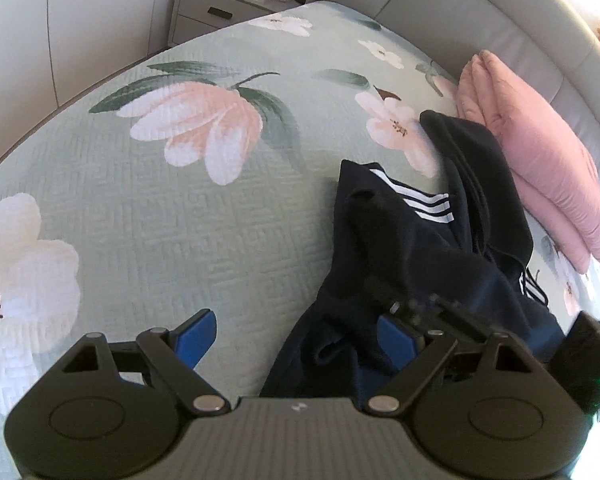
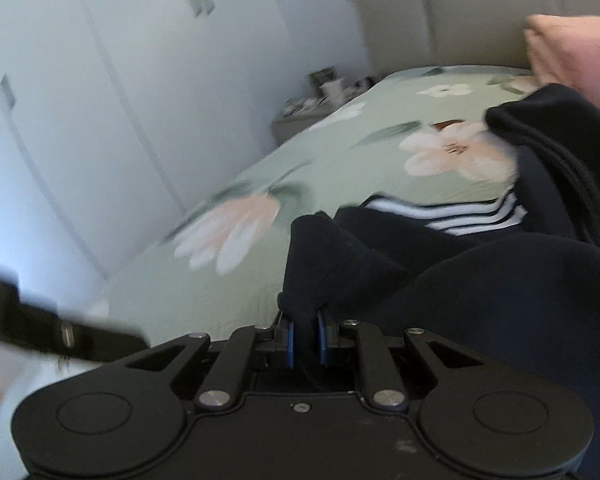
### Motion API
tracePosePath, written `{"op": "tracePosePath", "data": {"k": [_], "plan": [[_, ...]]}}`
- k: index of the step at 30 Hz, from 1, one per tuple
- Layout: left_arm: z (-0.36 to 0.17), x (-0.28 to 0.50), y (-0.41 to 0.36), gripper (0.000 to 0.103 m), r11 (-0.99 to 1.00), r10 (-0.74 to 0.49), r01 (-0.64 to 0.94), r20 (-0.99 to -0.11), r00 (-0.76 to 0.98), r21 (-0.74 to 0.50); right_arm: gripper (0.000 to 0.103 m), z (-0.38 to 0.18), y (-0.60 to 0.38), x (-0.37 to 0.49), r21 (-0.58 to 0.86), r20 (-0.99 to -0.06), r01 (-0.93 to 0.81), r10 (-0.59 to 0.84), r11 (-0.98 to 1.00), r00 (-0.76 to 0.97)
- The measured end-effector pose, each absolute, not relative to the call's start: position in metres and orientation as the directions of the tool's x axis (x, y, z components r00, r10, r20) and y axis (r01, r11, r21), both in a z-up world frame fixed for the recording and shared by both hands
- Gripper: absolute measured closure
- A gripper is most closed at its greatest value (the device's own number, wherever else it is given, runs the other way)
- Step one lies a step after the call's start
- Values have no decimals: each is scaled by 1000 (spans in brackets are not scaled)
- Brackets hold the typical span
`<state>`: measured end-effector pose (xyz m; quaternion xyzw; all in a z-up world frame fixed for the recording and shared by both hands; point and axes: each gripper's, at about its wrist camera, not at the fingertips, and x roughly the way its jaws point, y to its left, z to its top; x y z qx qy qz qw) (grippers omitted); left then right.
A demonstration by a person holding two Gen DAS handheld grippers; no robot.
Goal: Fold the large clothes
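A dark navy garment with white stripes [image 1: 412, 248] lies crumpled on the right part of the bed. My left gripper [image 1: 296, 338] hovers low over its near edge, jaws wide open. One blue pad [image 1: 196, 336] is over the bare cover and the other pad [image 1: 396, 340] is over the dark cloth; neither presses on it. My right gripper [image 2: 305, 340] is shut on a bunched fold of the navy garment [image 2: 316, 264], which rises from between its blue pads. The striped part [image 2: 472, 212] lies just beyond.
The bed wears a green quilted cover with large flowers [image 1: 188, 200]. A folded pink blanket [image 1: 540, 152] leans on the padded headboard [image 1: 480, 8] at the right. A bedside cabinet [image 1: 220, 12] with clutter stands beyond the far corner. White wardrobe doors [image 2: 100, 120] run along the left.
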<state>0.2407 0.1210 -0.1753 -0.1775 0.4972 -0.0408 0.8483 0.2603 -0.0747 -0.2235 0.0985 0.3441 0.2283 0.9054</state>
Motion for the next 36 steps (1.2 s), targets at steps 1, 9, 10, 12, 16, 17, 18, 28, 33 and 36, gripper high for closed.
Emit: {"op": "tracePosePath", "data": {"k": [1,9,10,12,16,17,18,28,33,36], "plan": [[-175,241,122,13,932,-249,-107,-828,502,-346,82,-226,-75,263,354,-592,-359,504,864,629],[-168,246,131,13,931,-230,-129,-825,517,-341,19,-219,-123,263,638,-503,-329,700,696,506],[-168,249,130,13,933,-223,-133,-828,514,-334,19,-211,-128,260,627,-508,-329,691,706,514],[-167,259,125,13,942,-215,-122,-839,499,-314,17,-196,-141,254,579,-531,-302,632,757,565],[-163,279,99,13,954,-251,-22,-840,481,-298,16,-183,-189,254,512,-591,-125,454,850,667],[-163,284,90,13,960,-246,0,-842,480,-280,16,-184,-201,257,490,-618,-70,404,869,674],[-166,292,77,13,966,-237,28,-844,482,-255,16,-187,-209,262,462,-657,-18,356,887,665],[-233,326,57,24,980,-157,-52,-912,380,-190,16,-218,-209,307,304,-770,118,171,946,615],[-227,304,87,18,972,-156,-96,-897,415,-213,16,-207,-216,294,322,-755,124,176,939,631],[-220,297,88,18,972,-128,-123,-890,437,-200,15,-206,-205,280,236,-809,44,172,971,562]]}}
